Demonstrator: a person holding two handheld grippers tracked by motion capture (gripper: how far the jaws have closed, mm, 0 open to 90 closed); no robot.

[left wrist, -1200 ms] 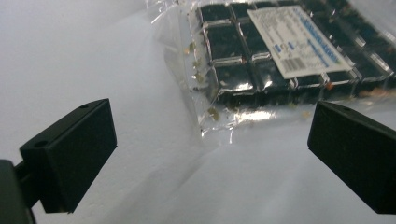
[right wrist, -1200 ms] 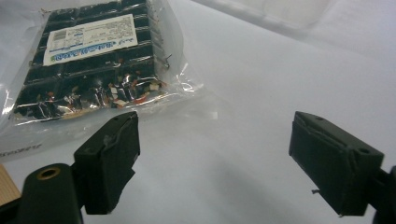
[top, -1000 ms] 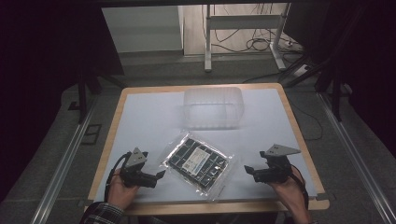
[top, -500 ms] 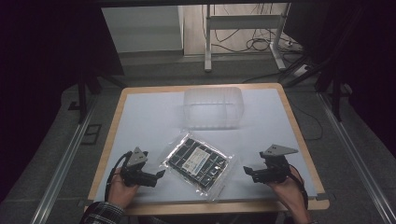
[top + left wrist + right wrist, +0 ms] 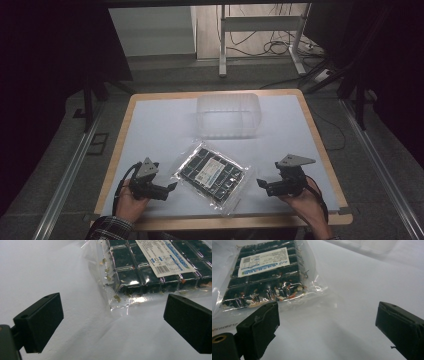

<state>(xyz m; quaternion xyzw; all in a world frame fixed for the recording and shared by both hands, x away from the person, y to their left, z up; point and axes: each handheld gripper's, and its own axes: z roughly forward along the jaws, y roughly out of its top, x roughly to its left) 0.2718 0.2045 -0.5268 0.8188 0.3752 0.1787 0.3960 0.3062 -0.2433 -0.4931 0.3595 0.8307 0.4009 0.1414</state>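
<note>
While the high view takes in the whole white table [image 5: 150,130], the two gripper views give the close detail of the clear packet [image 5: 212,172] that lies on it. Taking that packet as the landmark: nearest the person, the left gripper [image 5: 167,189] sits just off the packet's left corner, held low by the left hand [image 5: 131,200], and the right gripper [image 5: 260,184] sits a little farther off its right corner, held by the right hand [image 5: 305,200]. Both point inward at the packet, and neither touches it.

Seen along the left gripper [image 5: 111,322], the jaws stand wide apart with bare table between them; the packet [image 5: 150,267] lies just ahead, its crinkled sealed edge nearest, and dark square compartments, loose flakes and a white printed label [image 5: 163,257] show that the high view leaves as a blur. Seen along the right gripper [image 5: 327,327], the jaws are likewise spread and have just been opening, with nothing between them; the packet [image 5: 267,275] lies ahead and to the left, just past the left jaw, with small red and white bits in its near row.

Beyond the packet, toward the far edge of the table, the high view shows a clear plastic tub [image 5: 229,116], well apart from both grippers.
</note>
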